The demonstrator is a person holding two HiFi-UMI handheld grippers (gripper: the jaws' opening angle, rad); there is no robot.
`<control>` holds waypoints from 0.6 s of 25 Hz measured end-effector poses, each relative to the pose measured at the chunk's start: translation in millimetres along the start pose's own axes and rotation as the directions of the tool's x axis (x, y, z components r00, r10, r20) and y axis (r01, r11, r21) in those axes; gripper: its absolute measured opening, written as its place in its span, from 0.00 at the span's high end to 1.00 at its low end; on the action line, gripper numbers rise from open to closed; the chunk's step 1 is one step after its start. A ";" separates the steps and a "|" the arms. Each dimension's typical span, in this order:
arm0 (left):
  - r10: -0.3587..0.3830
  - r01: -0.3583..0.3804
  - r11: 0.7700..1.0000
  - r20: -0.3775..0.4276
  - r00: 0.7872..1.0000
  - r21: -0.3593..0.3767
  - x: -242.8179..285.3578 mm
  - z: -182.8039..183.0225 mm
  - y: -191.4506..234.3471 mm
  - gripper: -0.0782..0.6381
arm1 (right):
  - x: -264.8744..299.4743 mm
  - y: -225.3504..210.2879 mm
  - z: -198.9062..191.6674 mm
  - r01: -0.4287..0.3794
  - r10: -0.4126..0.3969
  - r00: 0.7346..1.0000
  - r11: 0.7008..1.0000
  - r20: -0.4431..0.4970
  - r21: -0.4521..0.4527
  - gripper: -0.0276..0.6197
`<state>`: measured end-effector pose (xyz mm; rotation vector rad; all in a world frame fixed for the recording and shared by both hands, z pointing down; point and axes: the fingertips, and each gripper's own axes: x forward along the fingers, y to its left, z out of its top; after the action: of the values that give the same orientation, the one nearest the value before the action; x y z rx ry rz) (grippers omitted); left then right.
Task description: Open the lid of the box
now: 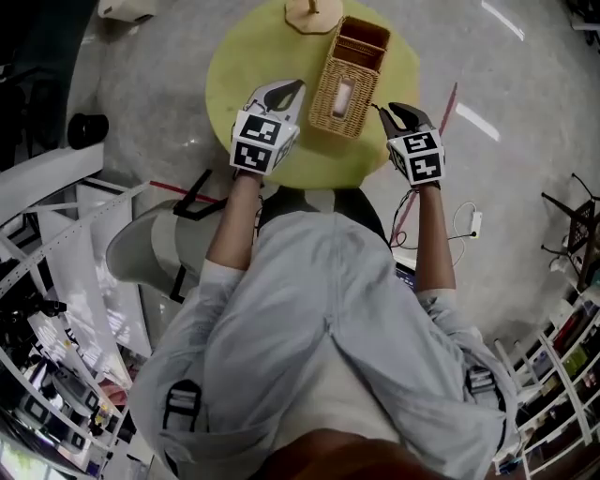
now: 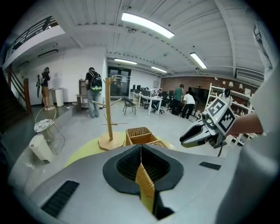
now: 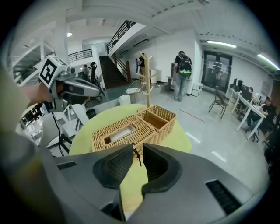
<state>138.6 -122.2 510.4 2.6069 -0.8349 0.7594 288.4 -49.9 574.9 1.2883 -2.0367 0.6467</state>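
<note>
Bench (image 1: 225, 66) centre: box (image 1: 349, 80) far compartment open, slotted lid (image 1: 328, 108) seated. My left gripper (image 2: 141, 146) jaws pinch a woven panel (image 2: 146, 183); right gripper (image 3: 136, 151) jaws spread, empty.

My fingers (image 3: 87, 186) are matt grey plastic with black ribbed pads (image 3: 114, 168) that look rubbery. The box (image 1: 349, 82) is rough woven wicker. The surface (image 1: 244, 56) is smooth and matt, the stand (image 1: 313, 14) bare wood, the floor (image 1: 525, 150) glossy, my shirt (image 1: 309, 309) soft cloth.
</note>
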 end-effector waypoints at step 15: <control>0.117 -0.124 0.988 -0.070 0.991 -0.096 6.5 -35.4 -3.2 0.85 | 57.9 5.0 -41.2 -0.171 0.138 0.976 0.964 -0.166 -0.204 0.80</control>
<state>131.2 -107.4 542.6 2.4491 -0.9928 0.8068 275.7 -54.2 644.8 0.9336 -2.0325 0.5551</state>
